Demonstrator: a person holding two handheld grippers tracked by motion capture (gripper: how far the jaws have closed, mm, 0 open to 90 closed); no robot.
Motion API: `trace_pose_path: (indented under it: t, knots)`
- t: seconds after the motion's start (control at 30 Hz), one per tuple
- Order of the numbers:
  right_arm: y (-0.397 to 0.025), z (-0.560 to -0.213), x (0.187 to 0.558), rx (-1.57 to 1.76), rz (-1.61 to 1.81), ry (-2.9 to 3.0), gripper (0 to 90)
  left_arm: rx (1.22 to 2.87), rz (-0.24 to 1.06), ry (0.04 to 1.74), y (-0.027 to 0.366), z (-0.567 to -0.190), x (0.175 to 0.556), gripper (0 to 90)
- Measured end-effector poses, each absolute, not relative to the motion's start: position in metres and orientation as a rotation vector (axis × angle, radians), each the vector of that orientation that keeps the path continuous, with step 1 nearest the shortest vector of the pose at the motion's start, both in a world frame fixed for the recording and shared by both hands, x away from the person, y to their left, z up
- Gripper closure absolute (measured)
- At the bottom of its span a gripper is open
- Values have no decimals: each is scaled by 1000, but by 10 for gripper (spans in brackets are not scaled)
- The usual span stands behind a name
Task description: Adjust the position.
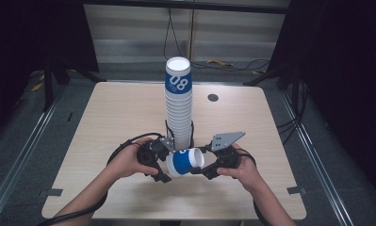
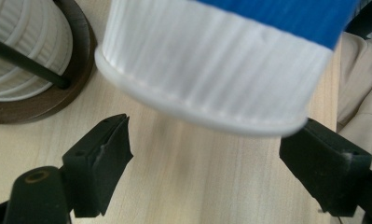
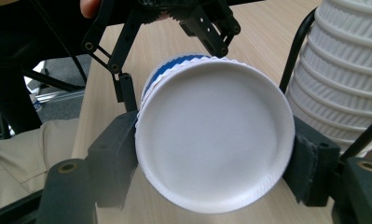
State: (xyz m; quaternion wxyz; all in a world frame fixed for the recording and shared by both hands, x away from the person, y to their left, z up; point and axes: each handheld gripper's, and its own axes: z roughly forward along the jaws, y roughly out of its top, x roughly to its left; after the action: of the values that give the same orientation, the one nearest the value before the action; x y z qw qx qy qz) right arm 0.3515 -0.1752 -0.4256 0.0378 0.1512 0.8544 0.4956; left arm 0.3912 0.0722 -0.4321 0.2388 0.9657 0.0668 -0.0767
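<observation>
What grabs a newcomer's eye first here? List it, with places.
First, the tall stack of cups in its wire holder at mid-table, its top cup blue with white print. Next, the single blue-and-white cup lying sideways in front of the stack, clamped near its base by the right gripper. The left gripper is open at the cup's rim end.

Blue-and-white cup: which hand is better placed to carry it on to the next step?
Right. The right tongs are clamped on both sides of the blue-and-white cup, which lies sideways in front of the cup stack. The left tongs stand open, at most brushing the cup's rim.
</observation>
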Motion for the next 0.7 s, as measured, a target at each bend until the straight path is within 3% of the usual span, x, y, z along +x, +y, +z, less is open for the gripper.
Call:
trace_pose_path:
  t: [0.7]
  knots:
    - [-180, -426, 352, 491, 1529, 2607, 274, 2445, -199, 285, 93, -441, 389, 163]
